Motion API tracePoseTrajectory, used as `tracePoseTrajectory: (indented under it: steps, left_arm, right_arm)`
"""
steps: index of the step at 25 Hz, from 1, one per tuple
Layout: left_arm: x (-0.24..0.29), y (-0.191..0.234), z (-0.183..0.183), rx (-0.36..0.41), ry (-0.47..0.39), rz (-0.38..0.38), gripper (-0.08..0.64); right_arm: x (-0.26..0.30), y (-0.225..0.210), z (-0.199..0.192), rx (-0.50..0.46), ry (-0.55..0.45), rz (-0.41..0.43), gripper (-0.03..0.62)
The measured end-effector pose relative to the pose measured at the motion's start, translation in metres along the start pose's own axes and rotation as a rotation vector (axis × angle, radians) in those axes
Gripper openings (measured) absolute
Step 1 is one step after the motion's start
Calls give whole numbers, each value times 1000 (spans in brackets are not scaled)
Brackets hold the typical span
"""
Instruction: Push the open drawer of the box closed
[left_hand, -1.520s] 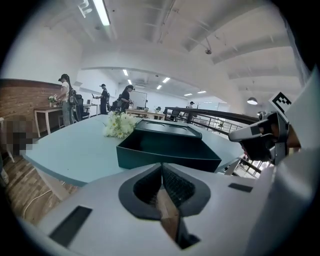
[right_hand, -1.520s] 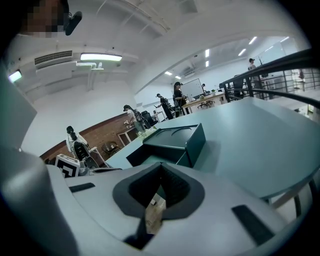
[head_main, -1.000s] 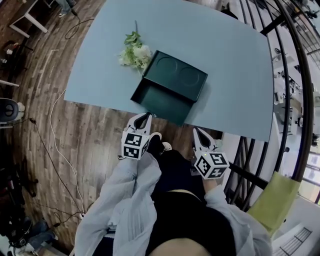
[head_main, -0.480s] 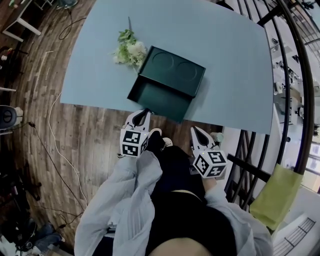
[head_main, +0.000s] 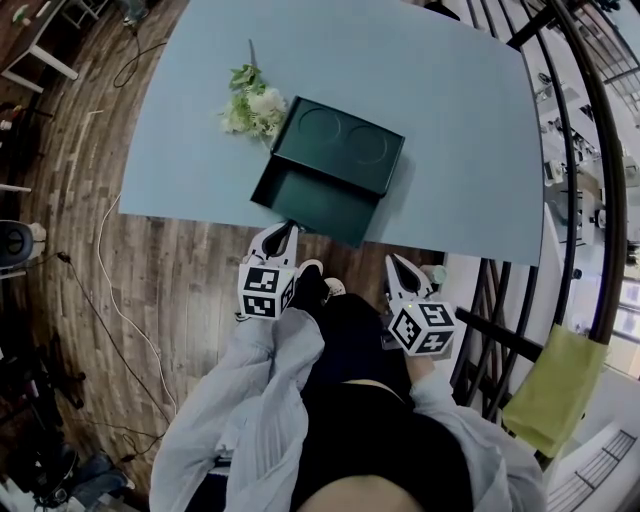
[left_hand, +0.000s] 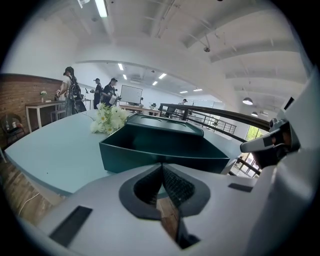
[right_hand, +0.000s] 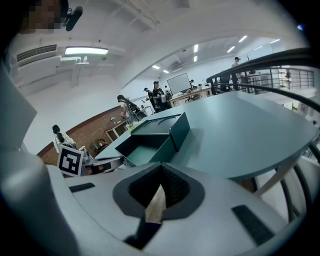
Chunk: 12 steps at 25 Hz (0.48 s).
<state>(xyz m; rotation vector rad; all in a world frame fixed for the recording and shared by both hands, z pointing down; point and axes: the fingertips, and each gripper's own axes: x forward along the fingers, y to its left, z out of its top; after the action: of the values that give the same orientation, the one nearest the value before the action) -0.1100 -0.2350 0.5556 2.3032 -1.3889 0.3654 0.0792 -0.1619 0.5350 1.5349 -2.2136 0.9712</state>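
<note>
box (head_main: 345, 148): dark green, on the surface (head_main: 460, 120) by its near edge; flowers (head_main: 250, 108) just beside its far-left corner.
drawer (head_main: 315, 200): pulled out toward the near side, looks empty, front wall at the near edge.
left gripper (head_main: 288, 229): jaws together, nothing held; tip at the drawer's near-left corner, contact unclear.
right gripper (head_main: 393, 262): jaws together, empty; off the near edge, right of the drawer, apart from it.
step: likely lining up for the push; drawer not yet closed.
risk: pushing one corner only may skew and jam the drawer; the unbraced box may slide far into the flowers; the tip may slip over the front wall.
</note>
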Motion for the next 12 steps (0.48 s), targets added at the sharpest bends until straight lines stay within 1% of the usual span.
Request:
tracePoseTrajectory:
  steps: [8, 10, 12]
  left_arm:
    - [0, 0, 2, -5, -12, -3, 17]
    - [-1, 0, 2, -1, -9, -1, 15]
    - [-2, 1, 2, 1, -7, 1, 16]
  right_arm:
    - [4, 2, -3, -2, 12, 8, 6]
    - [7, 7, -5, -15, 24, 23, 6]
    - [12, 19, -10, -42, 43, 58, 6]
